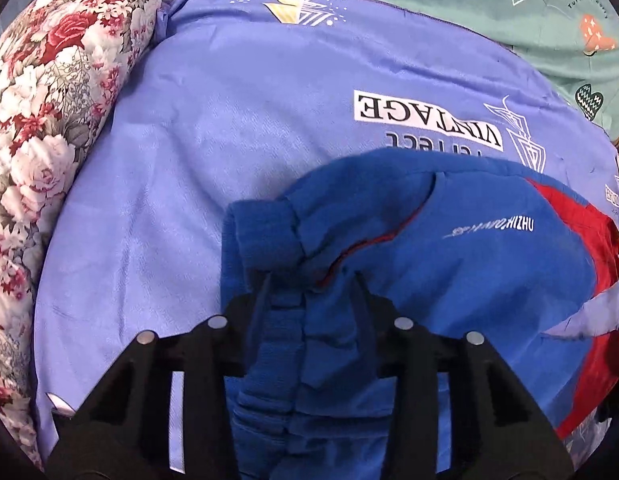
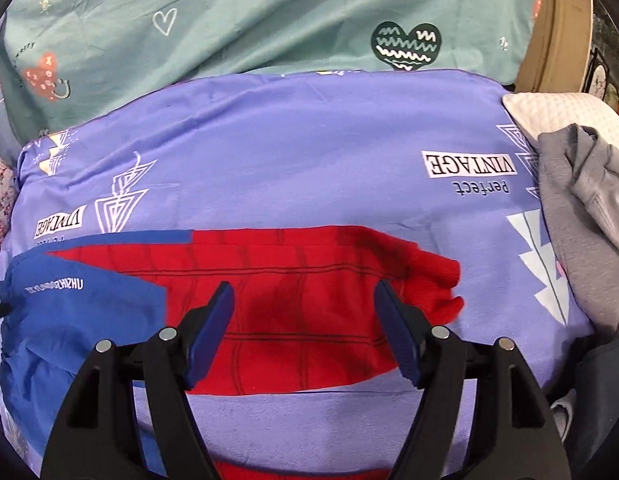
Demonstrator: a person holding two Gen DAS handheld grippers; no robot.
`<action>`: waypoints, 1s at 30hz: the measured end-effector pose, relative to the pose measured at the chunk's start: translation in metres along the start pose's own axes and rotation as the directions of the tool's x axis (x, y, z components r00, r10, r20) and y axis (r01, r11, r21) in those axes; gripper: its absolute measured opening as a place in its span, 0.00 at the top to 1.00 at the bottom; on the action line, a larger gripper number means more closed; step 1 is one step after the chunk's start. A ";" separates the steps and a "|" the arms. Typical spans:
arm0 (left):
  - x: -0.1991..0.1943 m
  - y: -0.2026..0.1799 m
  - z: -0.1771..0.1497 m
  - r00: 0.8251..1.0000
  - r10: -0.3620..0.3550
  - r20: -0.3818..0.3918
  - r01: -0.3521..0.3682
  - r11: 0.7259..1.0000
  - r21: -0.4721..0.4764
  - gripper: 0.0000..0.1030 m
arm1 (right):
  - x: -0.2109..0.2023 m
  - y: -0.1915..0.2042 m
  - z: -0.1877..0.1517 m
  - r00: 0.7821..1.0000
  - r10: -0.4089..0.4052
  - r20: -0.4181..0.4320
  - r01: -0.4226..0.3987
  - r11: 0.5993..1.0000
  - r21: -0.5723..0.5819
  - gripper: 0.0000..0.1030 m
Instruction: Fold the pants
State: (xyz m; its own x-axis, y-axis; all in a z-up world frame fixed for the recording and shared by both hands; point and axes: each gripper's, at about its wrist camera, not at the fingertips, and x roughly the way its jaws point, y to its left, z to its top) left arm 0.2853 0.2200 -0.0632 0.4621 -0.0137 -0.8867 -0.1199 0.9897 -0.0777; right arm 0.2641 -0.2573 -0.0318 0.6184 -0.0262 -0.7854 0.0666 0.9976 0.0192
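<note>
Blue and red pants [image 2: 293,304] lie on a purple printed sheet [image 2: 293,152]. In the left wrist view the blue waist part [image 1: 449,248] is bunched and lifted, with its ribbed waistband [image 1: 269,236] folded up. My left gripper [image 1: 311,284] is shut on the blue waist fabric, which fills the space between the fingers. In the right wrist view the red leg part, with black lines, lies flat and ends in a cuff [image 2: 441,280] at the right. My right gripper [image 2: 305,292] is open, hovering over the red leg and holding nothing.
A floral pillow [image 1: 49,120] lies along the left. A teal printed blanket [image 2: 249,20] lies behind the purple sheet. Grey clothing [image 2: 581,216] and a white cloth [image 2: 565,116] are piled at the right edge, by a wooden frame [image 2: 565,32].
</note>
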 end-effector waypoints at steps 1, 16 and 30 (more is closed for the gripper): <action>0.000 0.002 0.002 1.000 -0.007 -0.001 0.007 1.000 0.001 0.51 | -0.001 0.001 -0.001 1.000 0.001 -0.003 -0.001 1.000 -0.002 0.30; 0.013 0.037 0.020 0.951 -0.297 -0.088 0.290 0.954 -0.078 0.39 | -0.012 -0.011 -0.009 0.999 0.038 0.008 -0.039 0.999 0.024 0.29; 0.029 0.051 0.016 0.920 -0.382 -0.085 0.370 0.920 -0.130 0.40 | -0.009 0.006 -0.009 0.998 0.060 0.001 -0.060 0.998 -0.011 0.29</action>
State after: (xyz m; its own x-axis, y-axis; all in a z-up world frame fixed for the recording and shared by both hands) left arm 0.3070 0.2719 -0.0856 0.3959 -0.4028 -0.8252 -0.0532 0.8871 -0.4585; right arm 0.2521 -0.2501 -0.0298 0.6223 0.0333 -0.7820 0.0207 0.9980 0.0590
